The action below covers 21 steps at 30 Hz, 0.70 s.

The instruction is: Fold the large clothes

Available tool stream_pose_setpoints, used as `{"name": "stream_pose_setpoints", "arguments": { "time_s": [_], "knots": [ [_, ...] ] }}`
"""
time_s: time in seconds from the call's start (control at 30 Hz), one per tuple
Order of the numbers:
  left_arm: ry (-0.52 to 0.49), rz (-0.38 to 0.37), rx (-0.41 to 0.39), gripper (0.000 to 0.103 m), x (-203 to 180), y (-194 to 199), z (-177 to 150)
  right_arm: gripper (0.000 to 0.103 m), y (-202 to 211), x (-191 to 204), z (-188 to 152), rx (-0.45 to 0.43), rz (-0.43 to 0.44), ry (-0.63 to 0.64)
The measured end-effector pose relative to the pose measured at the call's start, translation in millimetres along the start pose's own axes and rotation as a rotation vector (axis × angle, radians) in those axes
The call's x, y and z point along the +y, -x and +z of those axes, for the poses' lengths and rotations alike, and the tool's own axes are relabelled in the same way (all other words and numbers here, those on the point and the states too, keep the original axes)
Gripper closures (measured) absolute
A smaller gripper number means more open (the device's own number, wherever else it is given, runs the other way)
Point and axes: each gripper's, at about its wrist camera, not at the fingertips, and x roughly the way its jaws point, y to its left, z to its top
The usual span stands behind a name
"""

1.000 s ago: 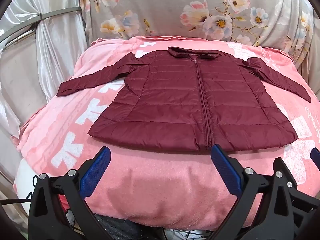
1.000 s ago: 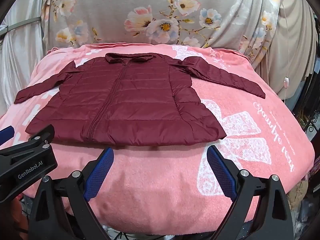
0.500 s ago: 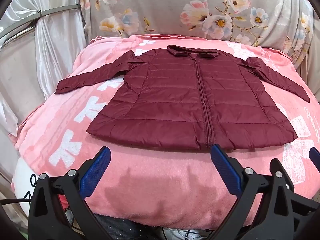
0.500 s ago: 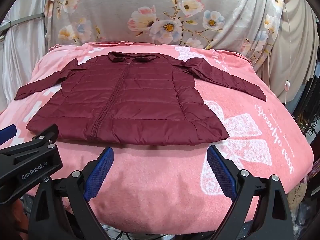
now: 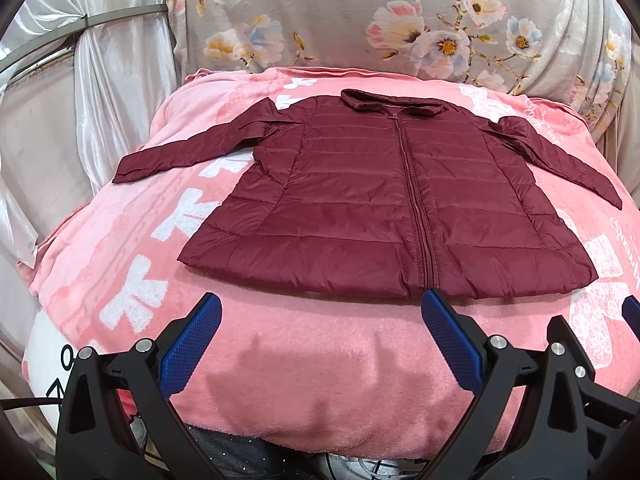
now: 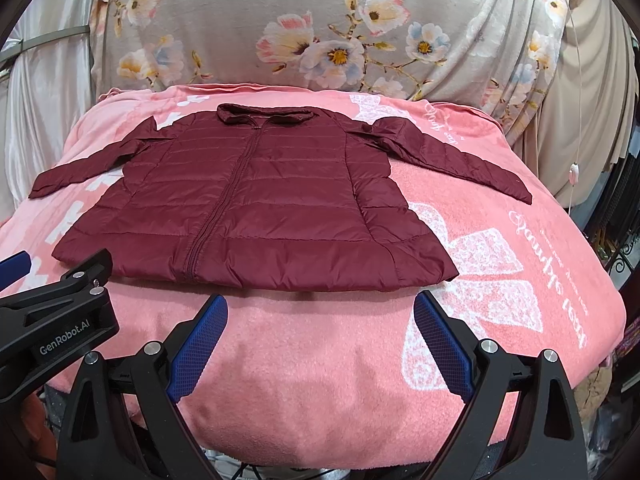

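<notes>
A dark red quilted jacket (image 5: 384, 200) lies flat and zipped on a pink blanket (image 5: 304, 368), collar far, hem near, both sleeves spread outward. It also shows in the right wrist view (image 6: 256, 208). My left gripper (image 5: 320, 312) is open and empty, hovering just short of the hem near the zipper. My right gripper (image 6: 320, 312) is open and empty, just short of the hem's right half. The left gripper's black body (image 6: 52, 312) shows at the left of the right wrist view.
The pink blanket (image 6: 500, 272) covers a raised surface with white prints. A grey floral cloth (image 5: 360, 20) hangs behind. White satin drapes (image 5: 100, 100) hang at the left. A beige curtain and cord (image 6: 576, 120) stand at the right.
Both grippers have drifted slightly; the jacket sits a little lower in both views. The jacket has not moved and both grippers remain open.
</notes>
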Motion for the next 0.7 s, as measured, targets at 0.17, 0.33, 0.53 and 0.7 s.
{"name": "stream_pose_setpoints", "arguments": {
  "time_s": [0.17, 0.33, 0.53, 0.7],
  "knots": [
    [0.007, 0.000, 0.003, 0.006, 5.5, -2.6, 1.5, 0.011, 0.5, -1.1, 1.0, -0.003, -0.008, -0.006],
    [0.013, 0.005, 0.004, 0.006, 7.9, -3.3, 0.6, 0.011, -1.2, -3.9, 1.4, 0.000, -0.009, -0.007],
    [0.013, 0.005, 0.006, 0.006, 7.7, -3.4, 0.3, 0.011, -1.8, -4.0, 1.5, 0.001, -0.007, -0.007],
    [0.014, 0.005, 0.007, 0.006, 8.1, -3.9, 0.4, 0.011, -3.0, -3.7, 0.1, 0.002, -0.007, -0.007]
  ]
}}
